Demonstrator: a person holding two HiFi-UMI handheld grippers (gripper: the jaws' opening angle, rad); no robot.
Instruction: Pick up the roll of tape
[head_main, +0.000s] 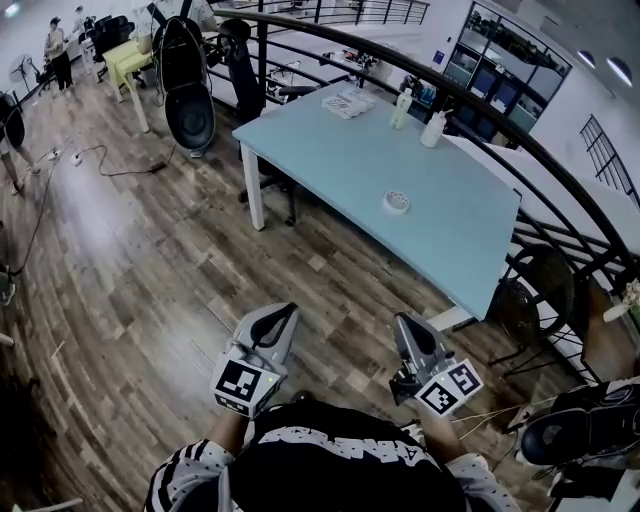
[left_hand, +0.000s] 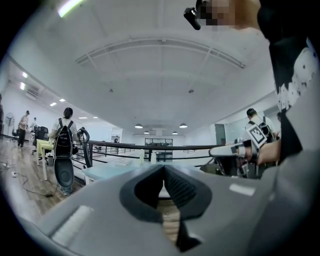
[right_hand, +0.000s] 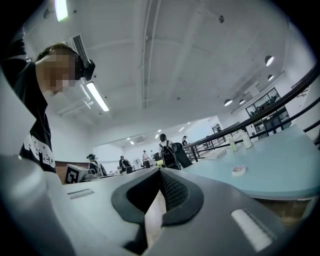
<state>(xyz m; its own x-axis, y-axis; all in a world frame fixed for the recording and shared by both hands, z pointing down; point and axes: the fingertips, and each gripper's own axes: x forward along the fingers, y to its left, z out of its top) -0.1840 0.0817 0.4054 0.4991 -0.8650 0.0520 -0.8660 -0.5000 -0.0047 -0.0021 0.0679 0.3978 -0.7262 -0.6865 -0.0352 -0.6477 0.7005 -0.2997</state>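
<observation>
The roll of tape (head_main: 397, 203) is found lying flat on the light blue tabletop (head_main: 330, 150), roughly mid-way across and a bit toward the right end. It's also seen from the right gripper view (right_hand: 239, 170), off to the right of the jaws. Two bottles (head_main: 403, 108) are stood near the far edge, well apart from the tape.

The left gripper (head_main: 283, 315) and right gripper (head_main: 405, 325) are held low over the wood floor (head_main: 150, 260), short of the tabletop. Both are closed up tight, tips touching, nothing pinched between them (left_hand: 163, 170) (right_hand: 160, 174).
</observation>
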